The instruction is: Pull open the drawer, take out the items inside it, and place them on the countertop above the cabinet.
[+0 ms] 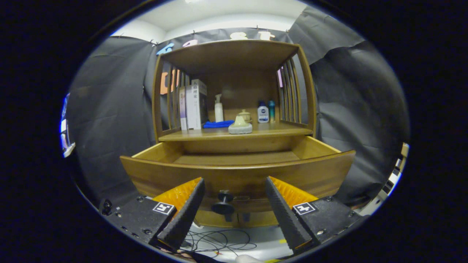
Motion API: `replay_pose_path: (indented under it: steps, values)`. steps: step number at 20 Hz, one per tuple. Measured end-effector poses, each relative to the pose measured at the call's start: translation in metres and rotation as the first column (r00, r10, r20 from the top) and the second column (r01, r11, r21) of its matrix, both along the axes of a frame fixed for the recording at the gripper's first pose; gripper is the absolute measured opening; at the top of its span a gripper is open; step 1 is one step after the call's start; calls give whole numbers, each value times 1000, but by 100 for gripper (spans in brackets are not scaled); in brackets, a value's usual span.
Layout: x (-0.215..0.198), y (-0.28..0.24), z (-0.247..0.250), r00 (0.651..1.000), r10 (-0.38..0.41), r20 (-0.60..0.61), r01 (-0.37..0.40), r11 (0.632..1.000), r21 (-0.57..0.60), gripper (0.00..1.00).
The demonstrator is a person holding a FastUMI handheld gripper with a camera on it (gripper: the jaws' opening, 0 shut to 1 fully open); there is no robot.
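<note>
Item 1, drawer [237, 171]: pulled out, sitting just ahead of the jaws w/ its knob [223, 207] lying between them. Pull step is looking done. Floor of the drawer, as far as it's showing over the front panel, is looking bare; near part is hidden behind that panel, so can't tell if anything's left inside.

Item 2, gripper [234, 208]: jaws are standing wide apart, holding nothing, not touching the knob.

Item 3, surface [270, 130] above the drawer, well beyond the jaws, is carrying:
- books/boxes [193, 106], upright, approx. 3, exact count unclear
- pump bottle [218, 108], qty 1
- blue cloth [218, 124], qty 1, lying at the foot of the pump bottle
- pale lidded dish [240, 126], qty 1, nearest the front edge
- small lidded pot [245, 115], qty 1, just behind the dish
- dark-capped bottle [263, 113], qty 1
- teal bottle [271, 110], qty 1, just beside it

Status, est.: task is looking late-stage or finished. Can't tell which surface items came from the drawer. Remaining, if anything: checking the hidden near part of the drawer.
</note>
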State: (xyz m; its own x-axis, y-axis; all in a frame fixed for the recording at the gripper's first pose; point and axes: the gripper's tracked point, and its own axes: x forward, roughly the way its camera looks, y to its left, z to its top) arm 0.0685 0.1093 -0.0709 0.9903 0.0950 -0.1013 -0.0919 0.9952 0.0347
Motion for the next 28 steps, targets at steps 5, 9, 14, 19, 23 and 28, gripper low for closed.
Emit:
replay_pose_path:
  steps: [5,9,14,19,23,28]
  values:
    - [13,12,-23,999,-11,-32,10,1000,-27,100]
    - [24,10,-36,998,-43,-49,42,999,-31,100]
    - [25,10,-35,996,-84,-20,83,995,-47,100]
    - [19,20,-37,996,-89,-14,89,995,-43,100]
    - [25,20,-36,996,-85,-31,84,996,-40,100]
    - [50,21,-32,996,-86,-34,84,996,-38,100]
